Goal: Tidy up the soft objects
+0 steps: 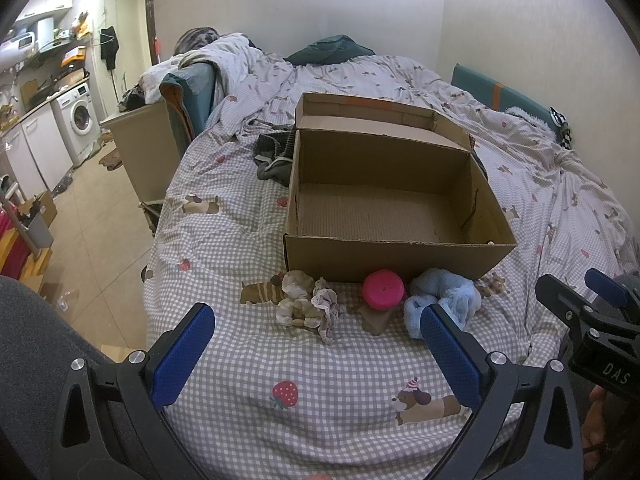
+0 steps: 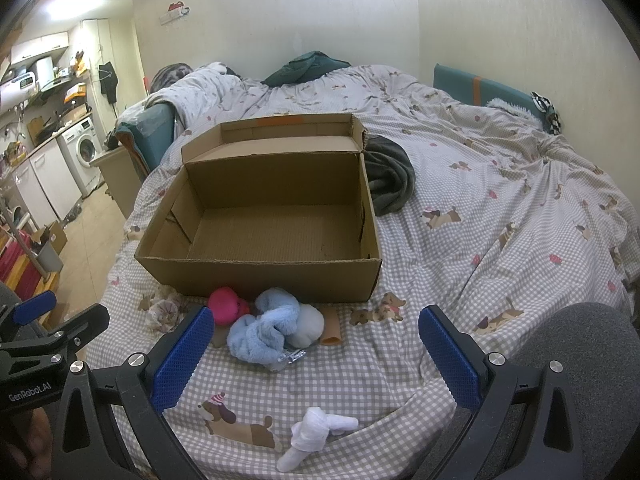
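While both grippers, left gripper [image 1: 316, 344] and right gripper [image 2: 312, 344], hover spread and empty, a checked bedsheet [image 1: 256, 364] in a kitchen-adjoining room bears one empty cardboard box [image 1: 396, 254], with five soft items [image 2: 266, 330] just before it.

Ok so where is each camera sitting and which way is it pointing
Left wrist: on the left tool, facing along the bed at the open brown cardboard box; its blue fingers, a grey sleeve and the right tool show.
Right wrist: on the right tool, facing the same box; its fingers and the left tool show.
Both share the box, pink round toy and fluffy light-blue plush.
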`<state>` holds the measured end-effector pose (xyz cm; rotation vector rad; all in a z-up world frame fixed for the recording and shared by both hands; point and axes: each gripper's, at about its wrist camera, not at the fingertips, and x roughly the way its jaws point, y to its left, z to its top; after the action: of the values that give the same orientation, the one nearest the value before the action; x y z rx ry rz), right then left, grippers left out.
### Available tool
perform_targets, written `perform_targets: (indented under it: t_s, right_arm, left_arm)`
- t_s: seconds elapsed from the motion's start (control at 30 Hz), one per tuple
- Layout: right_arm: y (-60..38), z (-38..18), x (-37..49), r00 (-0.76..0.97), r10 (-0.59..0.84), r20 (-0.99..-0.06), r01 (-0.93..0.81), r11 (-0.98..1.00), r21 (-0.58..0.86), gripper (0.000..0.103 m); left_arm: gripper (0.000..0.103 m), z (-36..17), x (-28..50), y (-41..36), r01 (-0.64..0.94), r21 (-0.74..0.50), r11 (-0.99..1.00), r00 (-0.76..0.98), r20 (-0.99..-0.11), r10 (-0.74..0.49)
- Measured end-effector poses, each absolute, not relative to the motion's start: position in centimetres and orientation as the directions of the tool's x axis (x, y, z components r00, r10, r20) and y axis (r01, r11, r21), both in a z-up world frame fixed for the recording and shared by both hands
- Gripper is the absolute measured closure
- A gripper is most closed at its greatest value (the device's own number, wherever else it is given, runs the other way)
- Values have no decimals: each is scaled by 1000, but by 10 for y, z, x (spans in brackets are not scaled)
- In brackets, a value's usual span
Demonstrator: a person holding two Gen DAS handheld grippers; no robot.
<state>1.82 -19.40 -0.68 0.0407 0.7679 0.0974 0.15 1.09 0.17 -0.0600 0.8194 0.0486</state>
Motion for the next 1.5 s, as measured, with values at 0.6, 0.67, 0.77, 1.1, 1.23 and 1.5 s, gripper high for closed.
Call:
perform_targets:
  t_s: [0.6,0.67,0.77,1.1,1.23,1.5]
  right_arm:
    - [-203,-33,36,529,177,-830,-93,984,151,0]
    - [-209,-42,44,449,224,-865,-99,975,201,0]
    - [-212,-58,54,308,275,-911,-101,961,257,0]
    - [-188,-123,54,-2,281,-960,-61,958,280,40]
    - [-180,-131,56,6,237,-971,-77,969,236,50]
    - [-176,-109,58,83,230,-970,-113,969,220,79]
  left_arm:
    - [0,-1,3,11,-81,-34,996,654,-756,28]
    - [0,-3,3,12,-86,-35,996,651,-759,29]
    - [0,-7,6,14,-97,-36,995,636,-771,34]
    - [0,-15,15,36,-206,-75,976,574,-817,58]
    - [0,-20,21,49,-250,-105,963,527,-849,45]
    - [0,-42,33,53,-246,-103,964,406,-914,6]
